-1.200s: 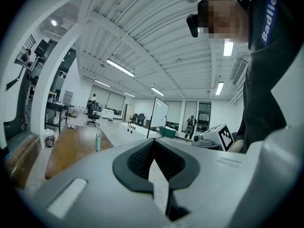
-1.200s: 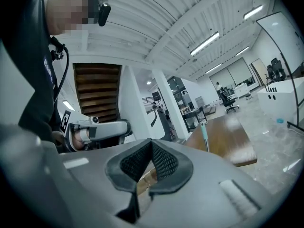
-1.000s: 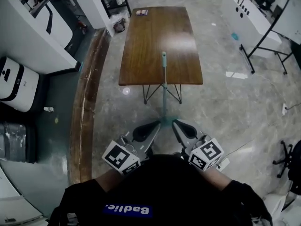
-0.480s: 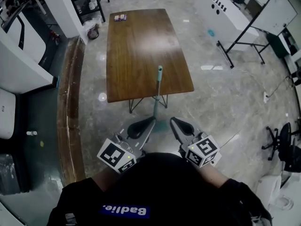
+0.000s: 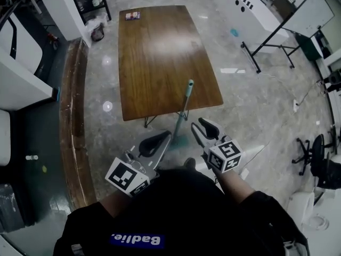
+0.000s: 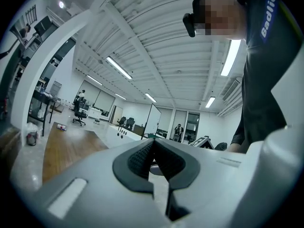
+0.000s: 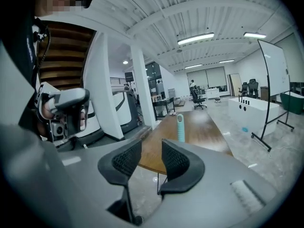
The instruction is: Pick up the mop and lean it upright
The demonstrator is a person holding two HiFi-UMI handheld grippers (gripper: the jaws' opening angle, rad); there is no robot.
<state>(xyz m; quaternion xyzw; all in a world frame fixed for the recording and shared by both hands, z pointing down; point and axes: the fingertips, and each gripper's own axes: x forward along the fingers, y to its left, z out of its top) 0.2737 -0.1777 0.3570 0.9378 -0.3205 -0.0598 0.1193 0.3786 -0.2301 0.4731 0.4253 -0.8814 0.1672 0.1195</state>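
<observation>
The mop stands upright on the floor, and its teal handle top (image 5: pixel 190 83) leans against the near edge of the wooden table (image 5: pixel 160 52). Its teal head (image 5: pixel 179 141) rests on the floor between my two grippers. My left gripper (image 5: pixel 160 139) sits just left of the pole, shut with nothing between its pads (image 6: pixel 142 156). My right gripper (image 5: pixel 201 127) is just right of the pole. Its jaws are opening, with a bare gap between the pads (image 7: pixel 175 161), and the handle top (image 7: pixel 180 127) shows beyond them.
A small box (image 5: pixel 132 16) lies at the table's far end. A long wooden strip (image 5: pixel 69 121) runs along the floor on the left. A whiteboard on a stand (image 5: pixel 298 20) and a white counter (image 5: pixel 242 4) are at the right, and an office chair (image 5: pixel 319 159) at the far right.
The handle top has tipped to the right along the table edge. Both grippers have drawn slightly off the pole. My head has turned, so the table sits further left.
</observation>
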